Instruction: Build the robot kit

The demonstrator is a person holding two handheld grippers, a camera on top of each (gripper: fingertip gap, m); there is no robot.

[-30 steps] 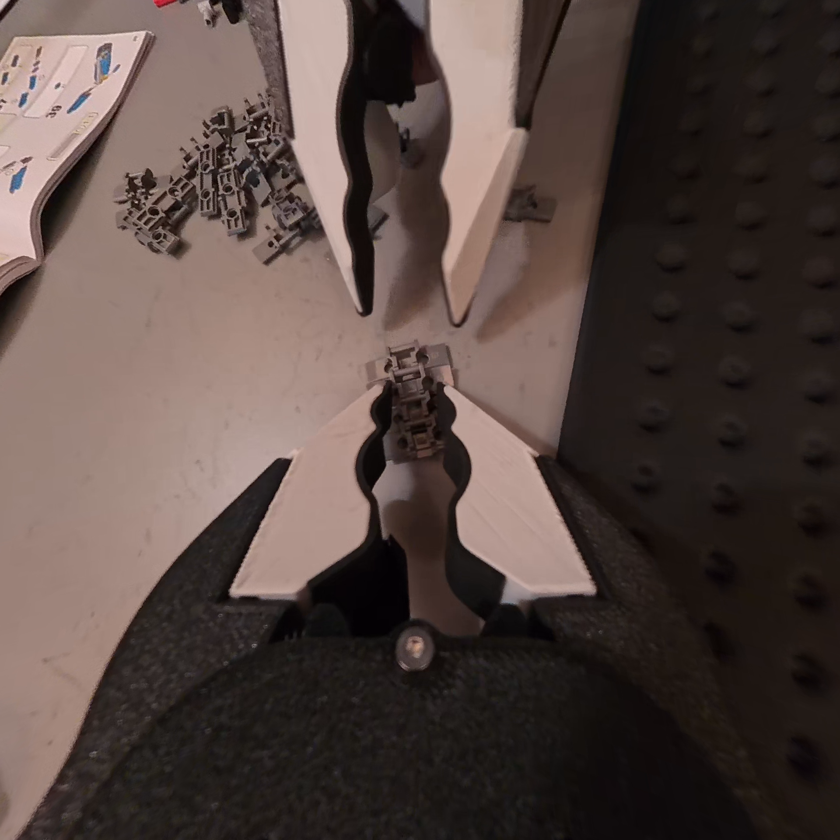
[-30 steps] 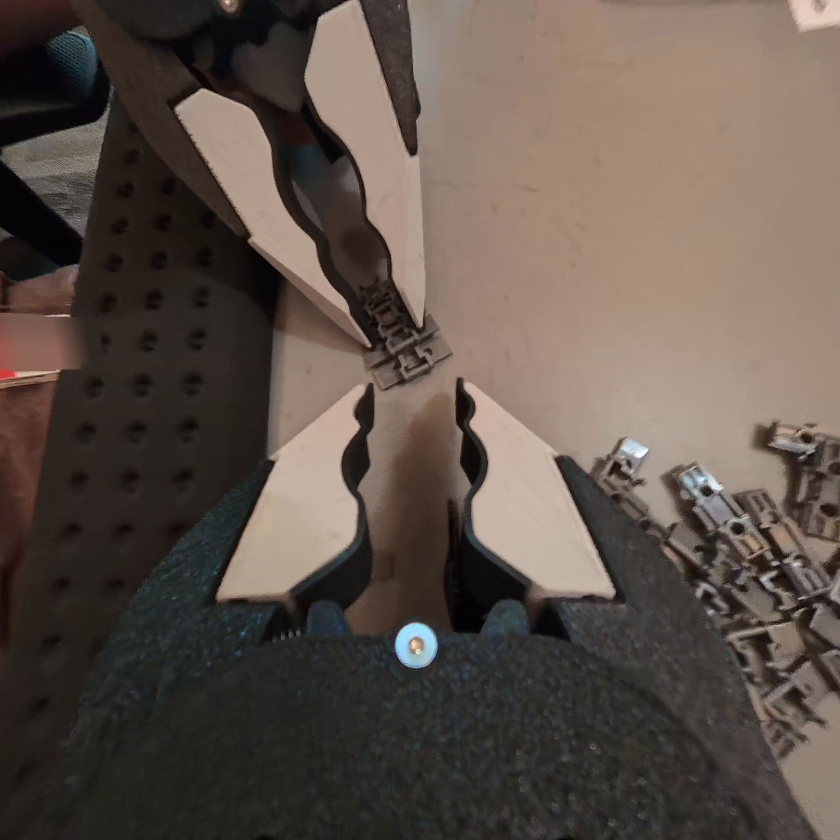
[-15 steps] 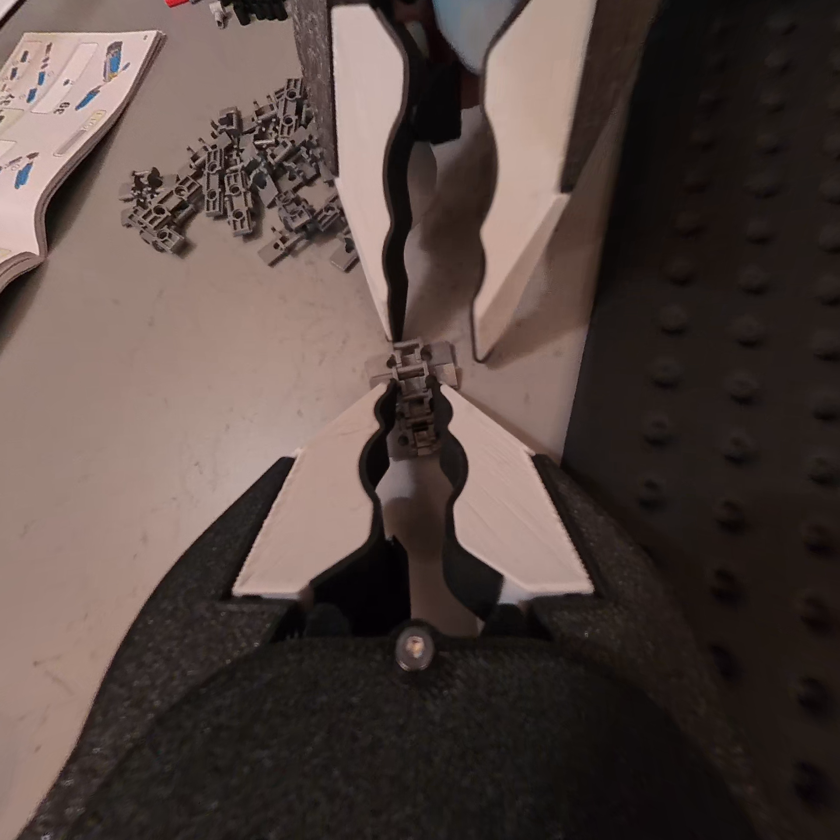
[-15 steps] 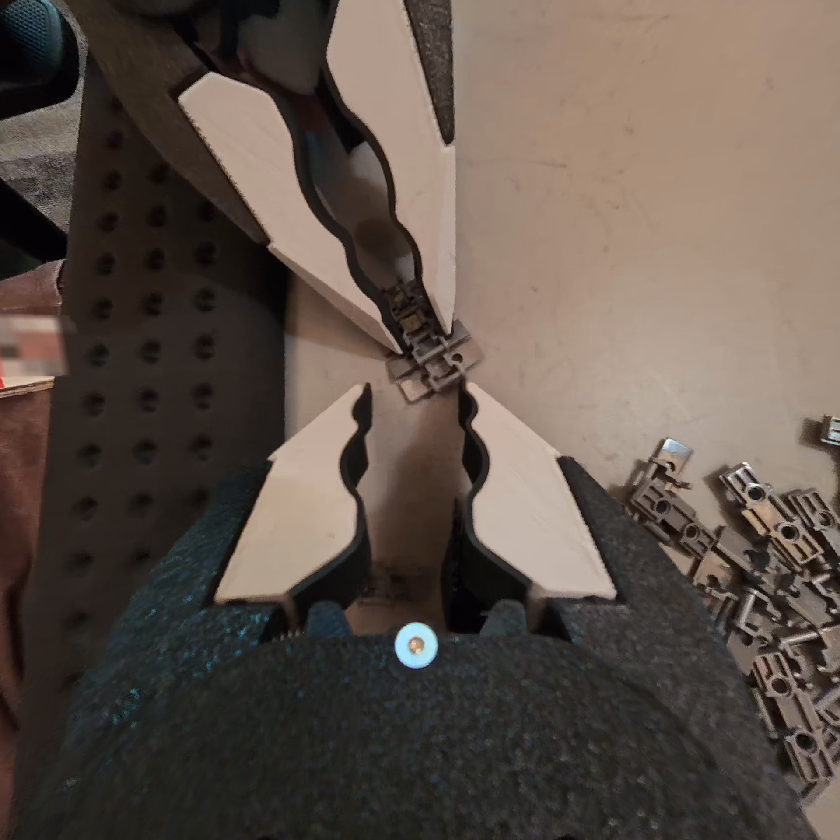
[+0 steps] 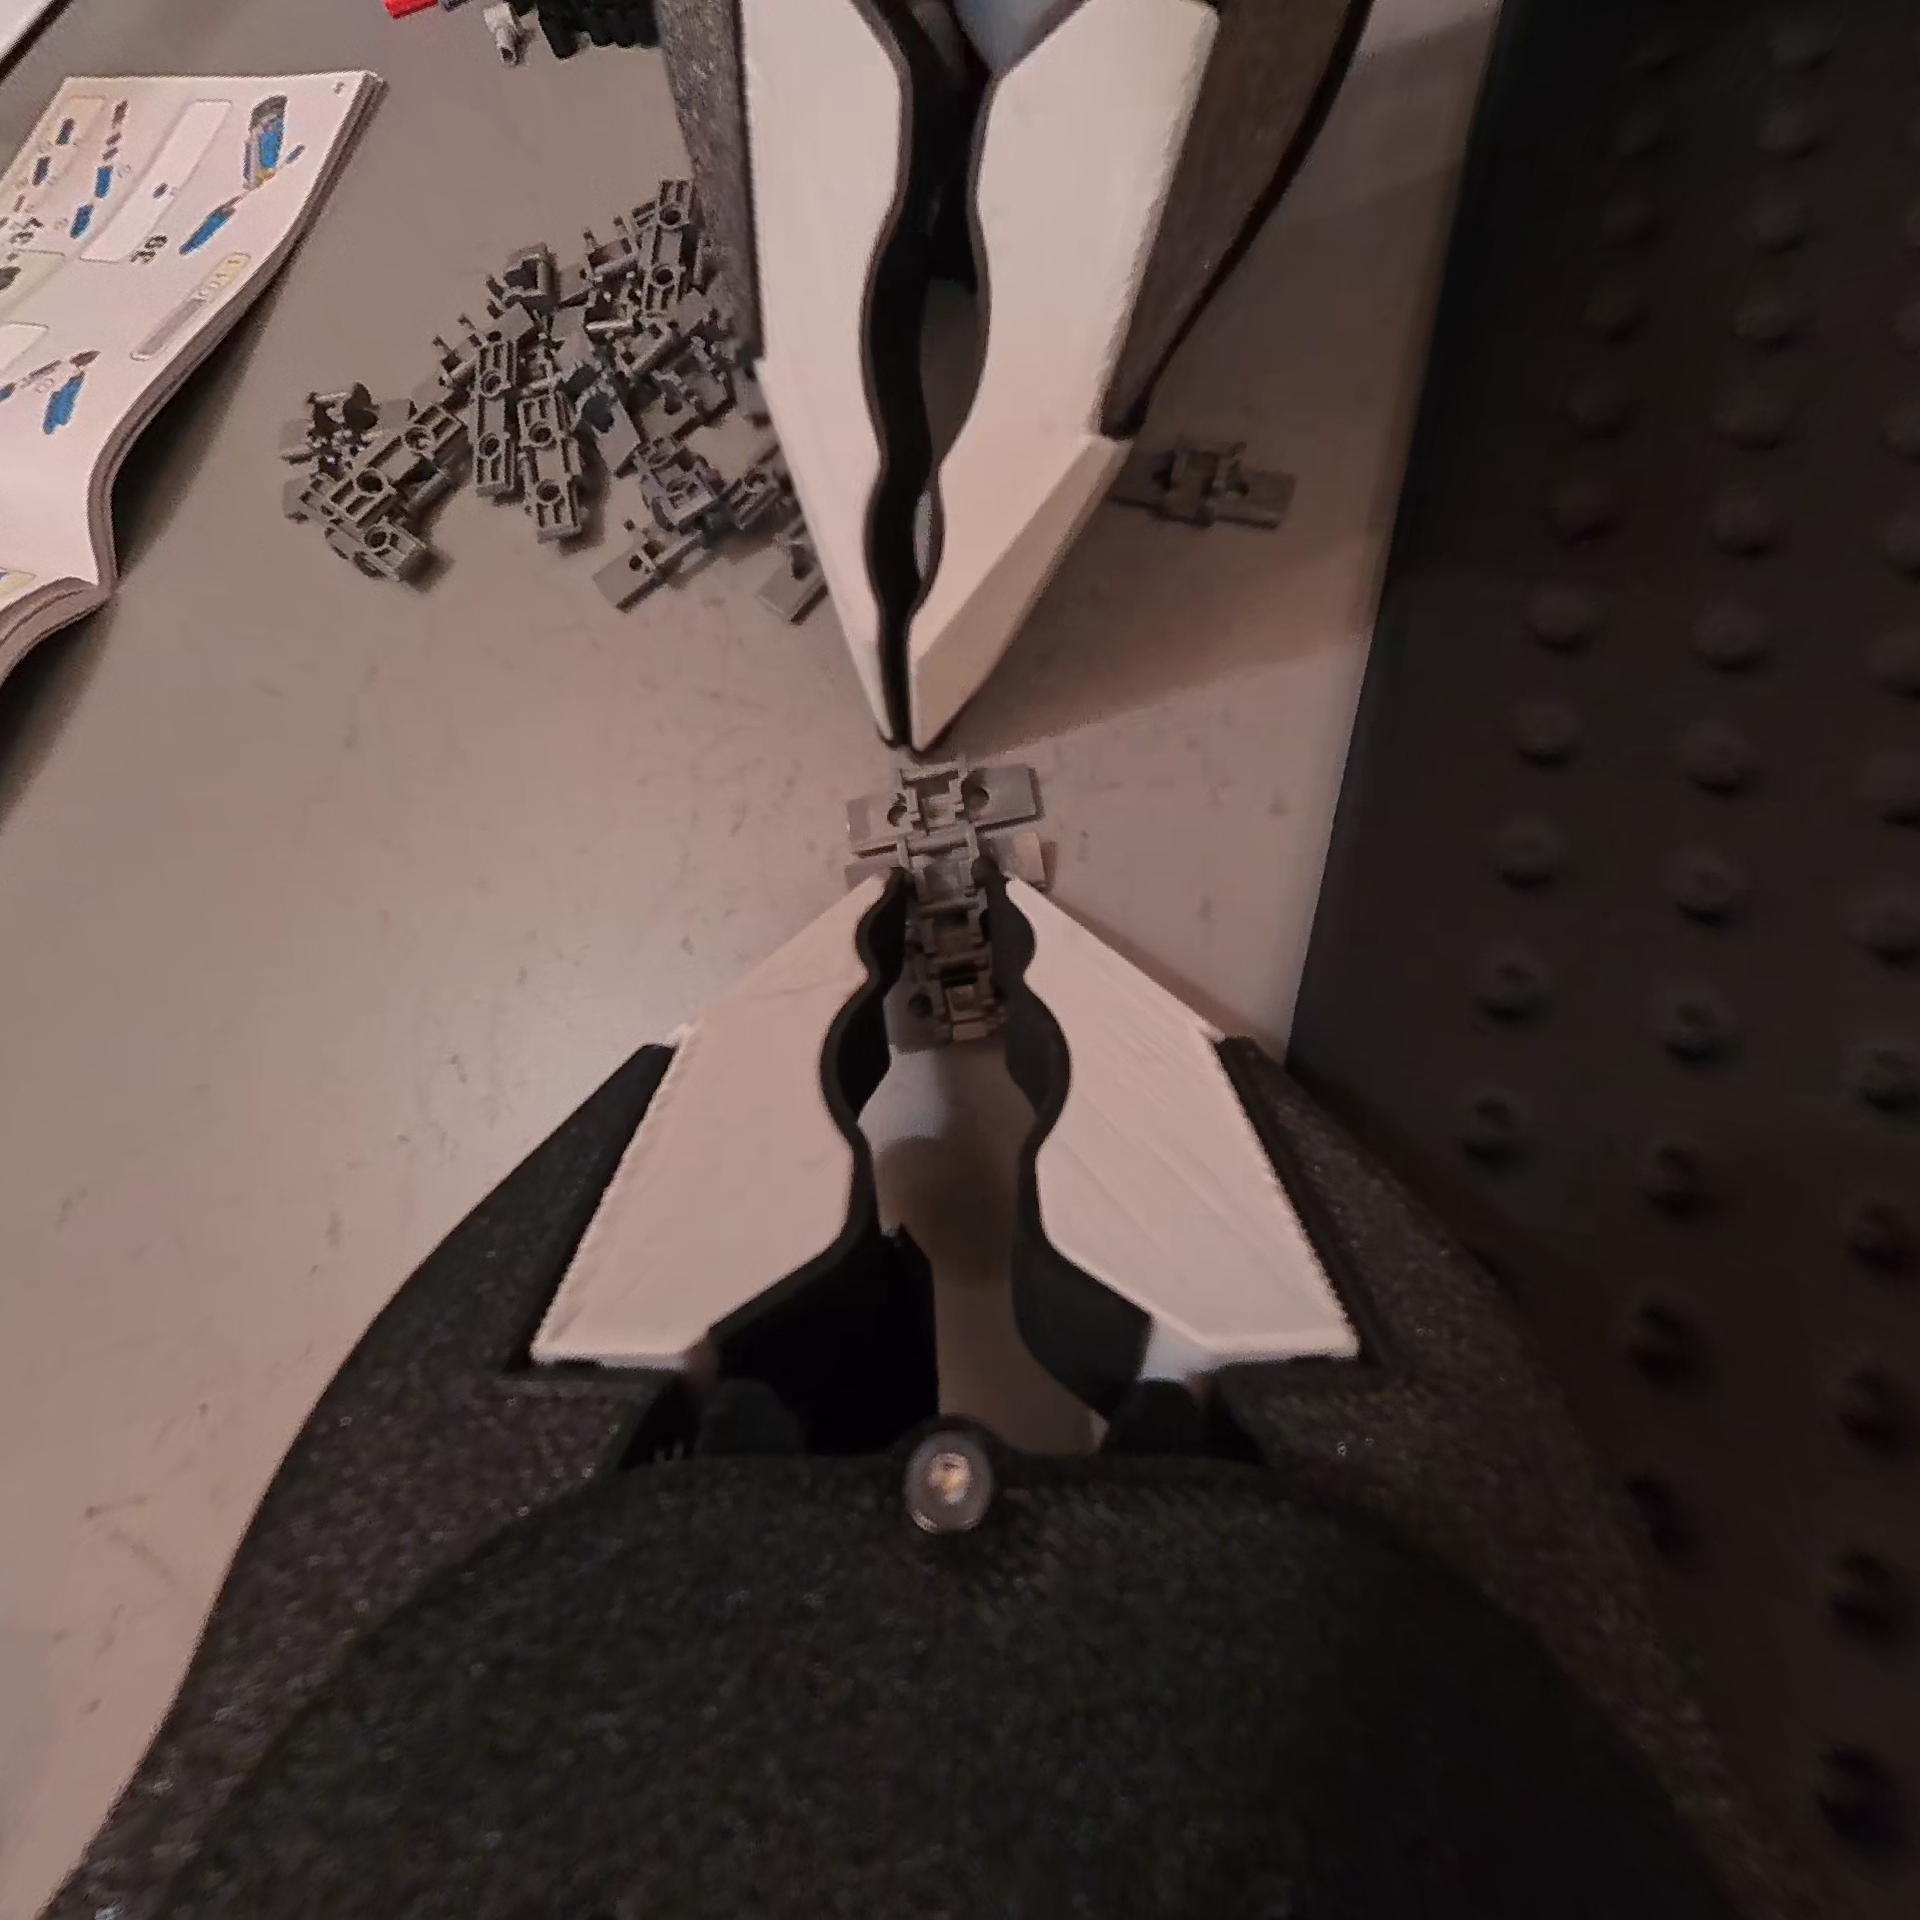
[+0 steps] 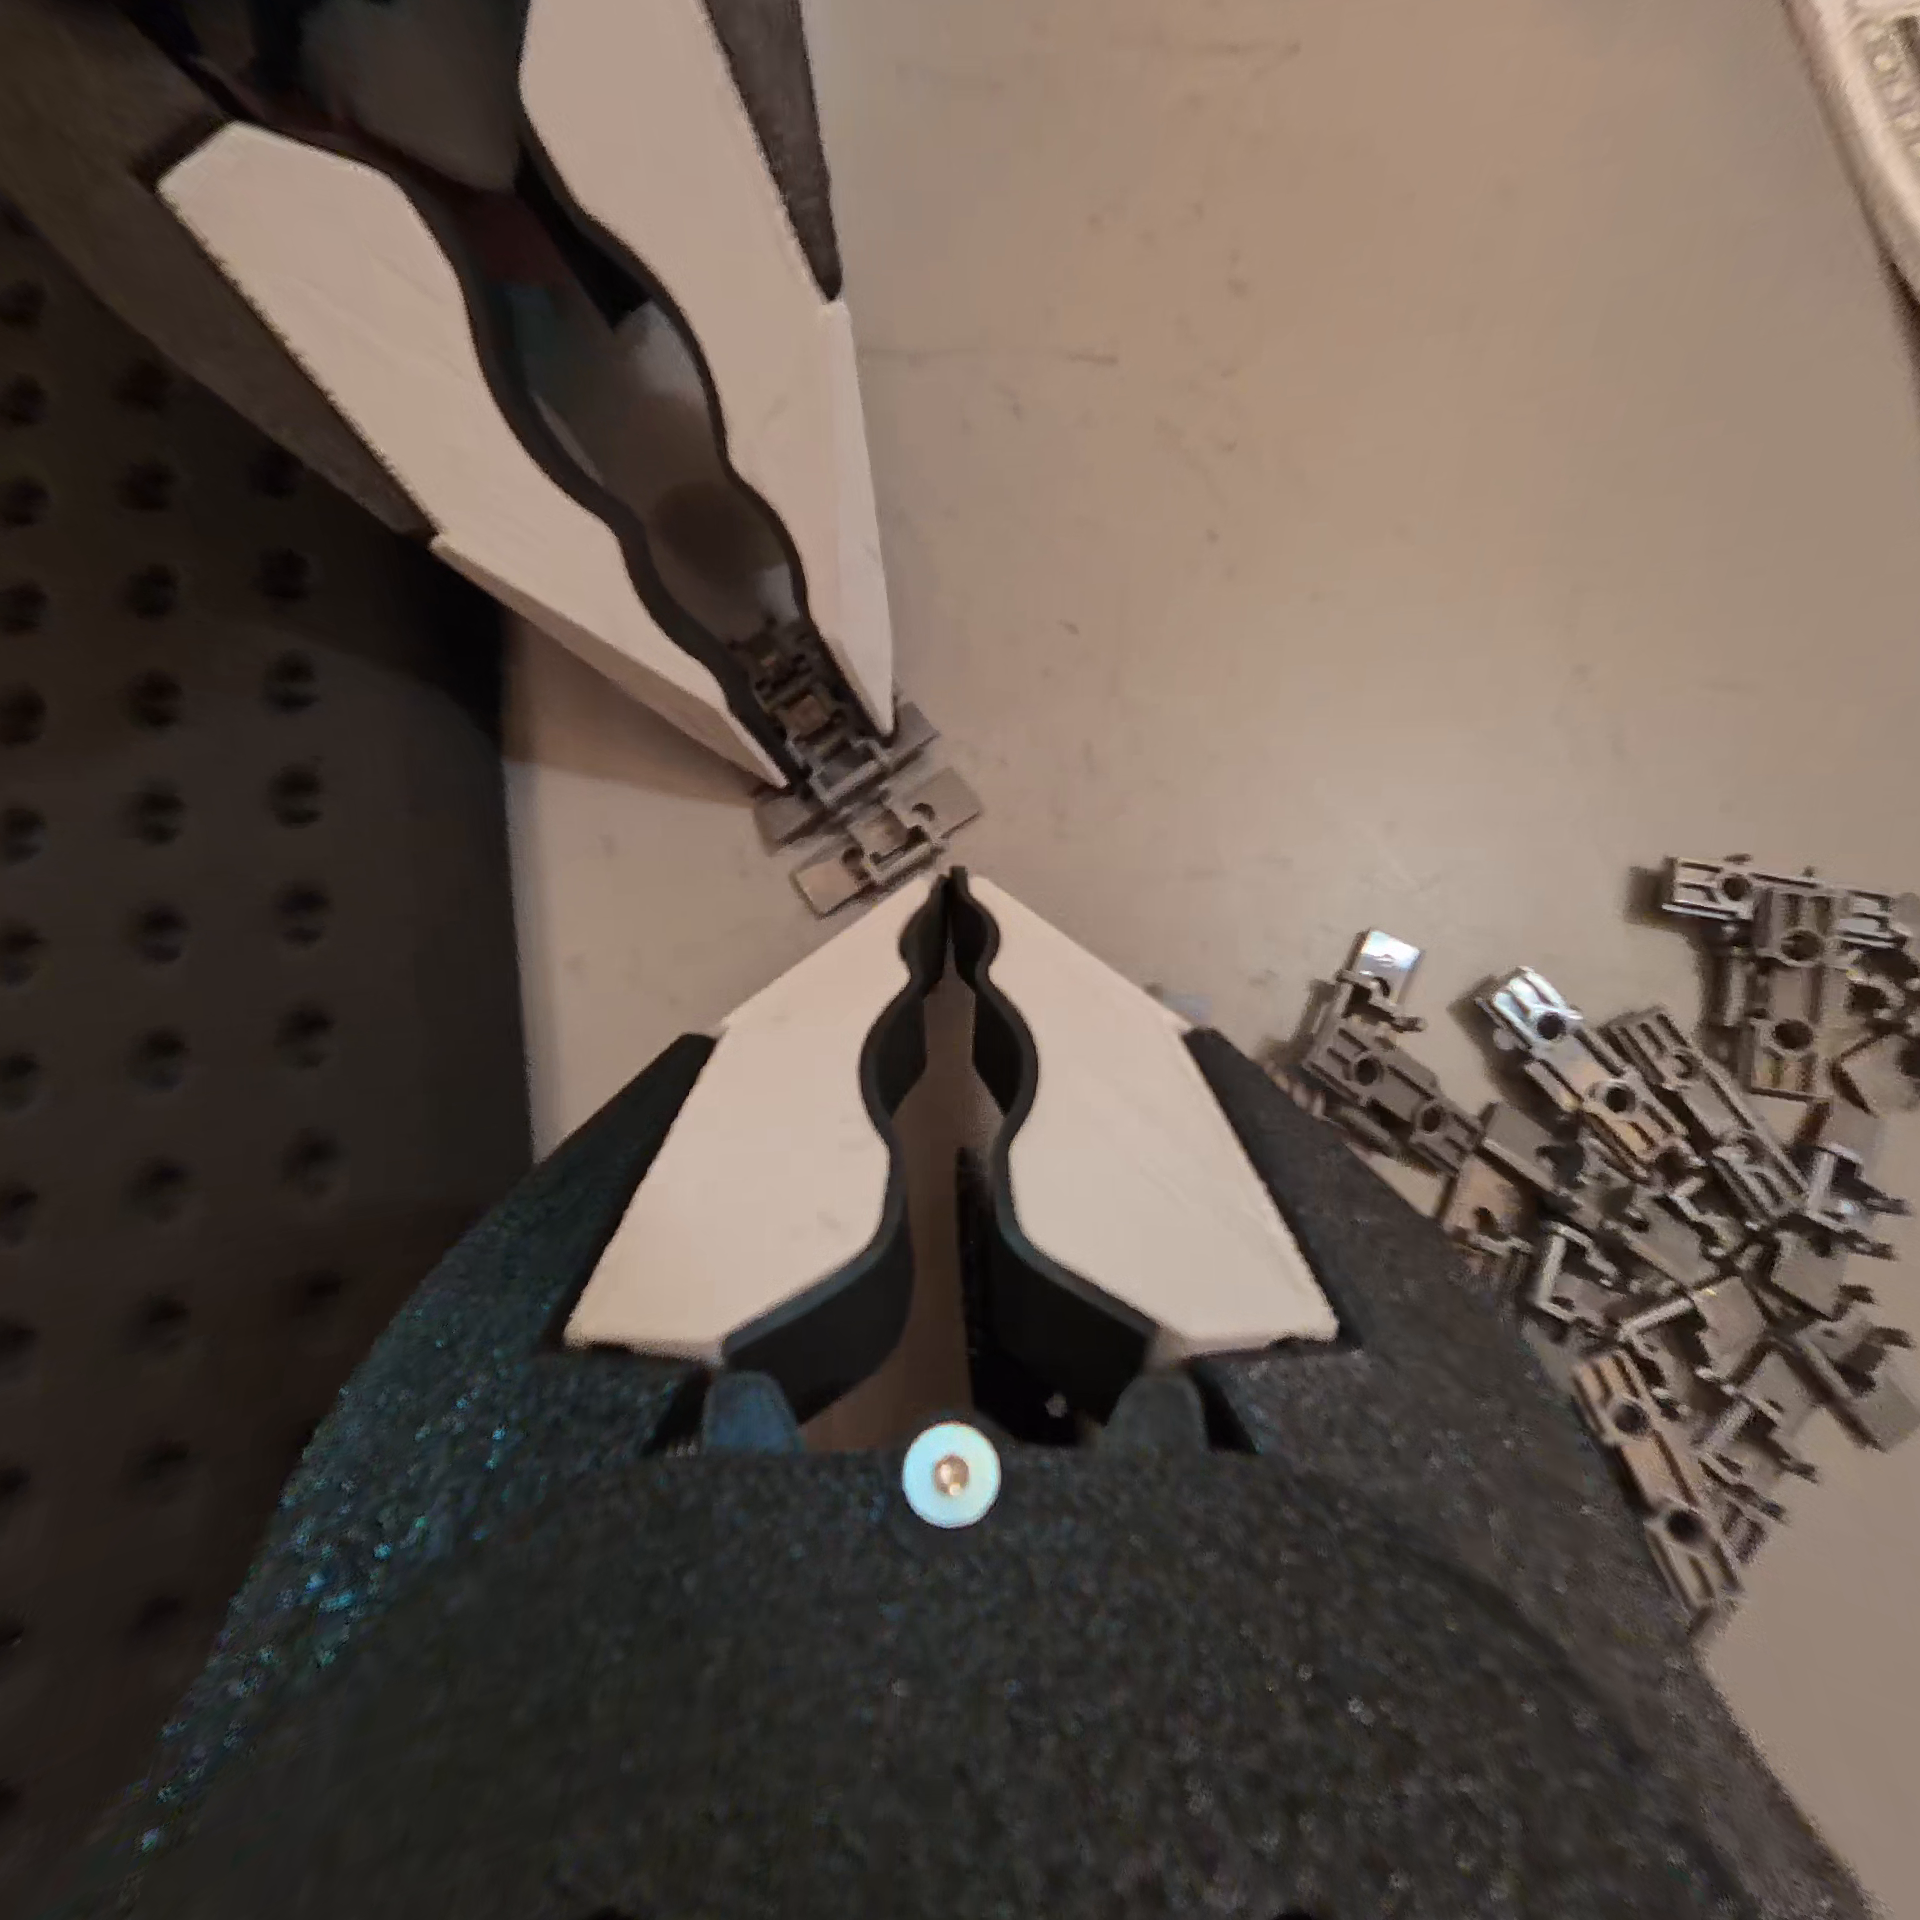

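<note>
My left gripper (image 5: 948, 894): clamped on the grey link chain (image 5: 943, 831).
My right gripper (image 6: 951, 883): pinched closed, empty — tips just beside the chain's end.
Loose links (image 6: 1621, 1174): piled nearby.

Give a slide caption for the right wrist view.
Right gripper shut, empty, tips at grey linked plastic track pieces held by left gripper.

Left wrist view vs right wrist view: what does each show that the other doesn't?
Only the left wrist view: a white instruction booklet and one stray grey link piece beside the black studded baseplate.

Only the right wrist view: a pale rim at the corner.

Both: the left gripper shut on the short grey plastic track chain, the right gripper shut with nothing in it, the pile of loose grey links, the beige tabletop.
</note>
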